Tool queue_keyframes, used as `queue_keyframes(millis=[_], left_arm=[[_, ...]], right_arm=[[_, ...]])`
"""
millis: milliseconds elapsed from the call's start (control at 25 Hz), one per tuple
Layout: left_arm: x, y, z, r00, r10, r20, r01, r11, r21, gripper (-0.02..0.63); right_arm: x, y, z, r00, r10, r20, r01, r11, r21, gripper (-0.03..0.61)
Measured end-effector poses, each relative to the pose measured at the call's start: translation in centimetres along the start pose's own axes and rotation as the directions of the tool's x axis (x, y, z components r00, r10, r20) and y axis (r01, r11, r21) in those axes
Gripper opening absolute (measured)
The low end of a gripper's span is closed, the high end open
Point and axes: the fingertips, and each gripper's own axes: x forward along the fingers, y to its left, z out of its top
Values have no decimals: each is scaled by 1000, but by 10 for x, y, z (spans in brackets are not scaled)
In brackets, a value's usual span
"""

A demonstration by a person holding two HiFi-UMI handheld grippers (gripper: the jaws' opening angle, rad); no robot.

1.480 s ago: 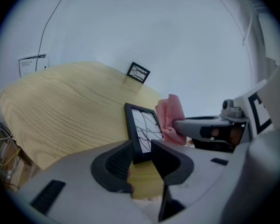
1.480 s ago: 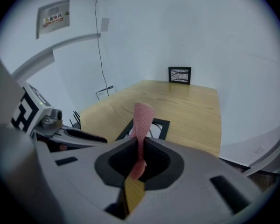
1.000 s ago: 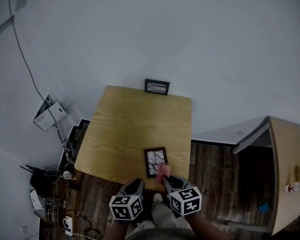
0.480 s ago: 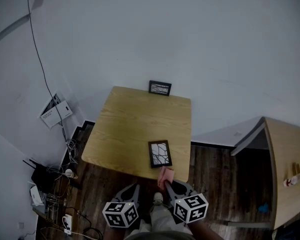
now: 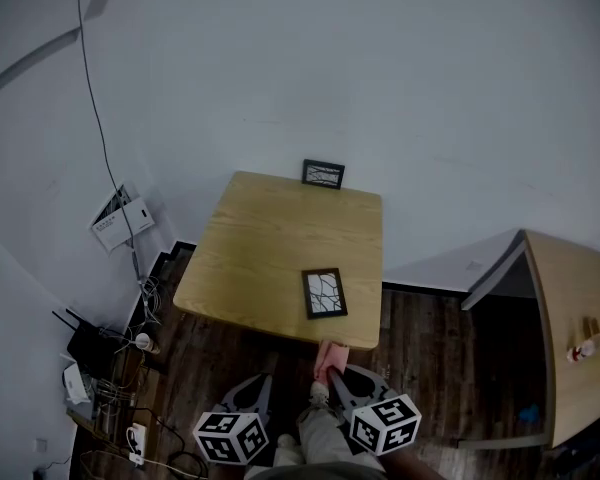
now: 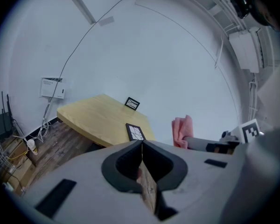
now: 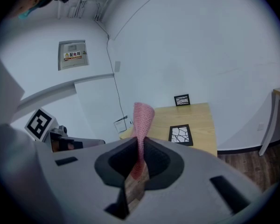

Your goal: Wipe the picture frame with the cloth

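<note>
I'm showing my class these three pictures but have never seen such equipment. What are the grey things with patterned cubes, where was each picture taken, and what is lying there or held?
There is no robot: a person holds a grasping tool in each hand, and the patterned cubes belong to those tools. One picture comes from a camera on the person's head, looking steeply down. The other two come from cameras riding on each tool, looking along its jaws. On the wooden table a picture frame lies flat near the front edge, and a second frame stands at the far edge by the wall. The right tool is shut on a pink cloth. The left tool has its jaws together with nothing between them.
</note>
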Motion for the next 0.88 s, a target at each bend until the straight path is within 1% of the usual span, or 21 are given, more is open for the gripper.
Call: queue_keyframes(millis=[200, 360, 880], left_arm=[[-19, 2, -6, 1000, 0, 10, 0, 1000, 4, 5], [-24, 2, -10, 1000, 2, 12, -2, 1000, 2, 5], [-20, 1, 1, 999, -30, 27, 30, 1000, -1, 5]], right_arm=[[-10, 17, -3, 1000, 19, 14, -18, 1000, -10, 18], [-13, 24, -5, 1000, 14, 14, -14, 999, -34, 18], [-10, 29, 7, 999, 6, 53, -4, 1000, -27, 18]])
